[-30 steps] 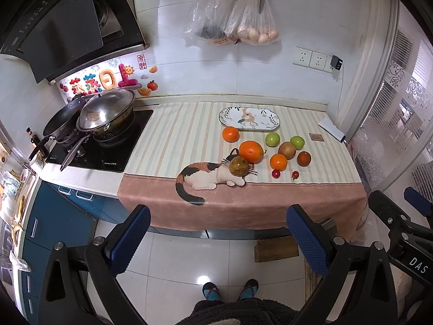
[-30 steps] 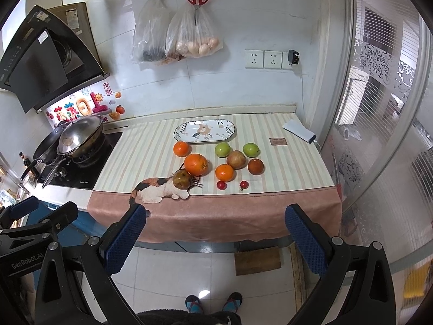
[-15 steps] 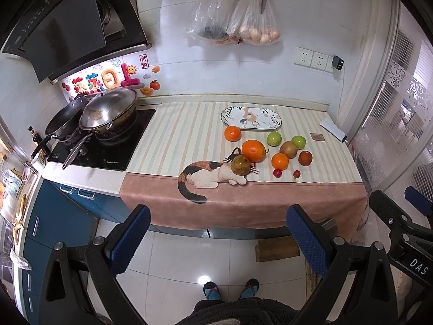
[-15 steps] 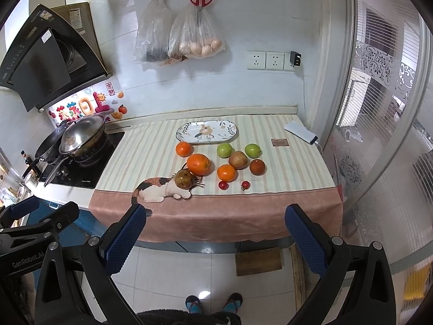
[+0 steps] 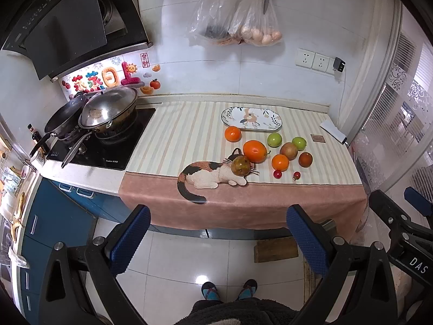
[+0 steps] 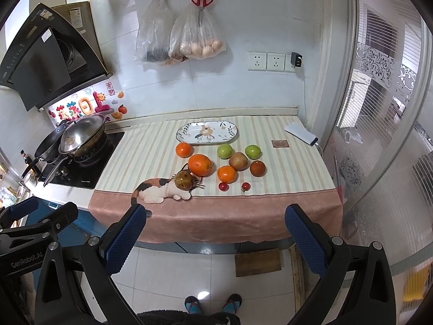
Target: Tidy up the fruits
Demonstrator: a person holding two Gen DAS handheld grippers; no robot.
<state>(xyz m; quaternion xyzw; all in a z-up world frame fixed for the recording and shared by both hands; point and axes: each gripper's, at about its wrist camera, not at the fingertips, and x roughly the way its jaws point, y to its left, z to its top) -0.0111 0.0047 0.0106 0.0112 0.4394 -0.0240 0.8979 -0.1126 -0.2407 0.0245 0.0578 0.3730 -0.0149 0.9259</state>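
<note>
Several fruits lie on the striped counter cloth: a large orange, two smaller oranges, two green apples, a brownish pear, a tan fruit, a dark red fruit and two cherry tomatoes. An oval patterned plate lies empty behind them. My left gripper and right gripper are both open and empty, held over the floor in front of the counter.
A stove with a lidded wok and a pan is at the left. A cat picture is on the cloth. Bags and scissors hang on the wall. A white box lies at the right. A wooden block is on the floor.
Both grippers have drifted slightly closer to the counter and a little left. Nothing on the counter has moved.
</note>
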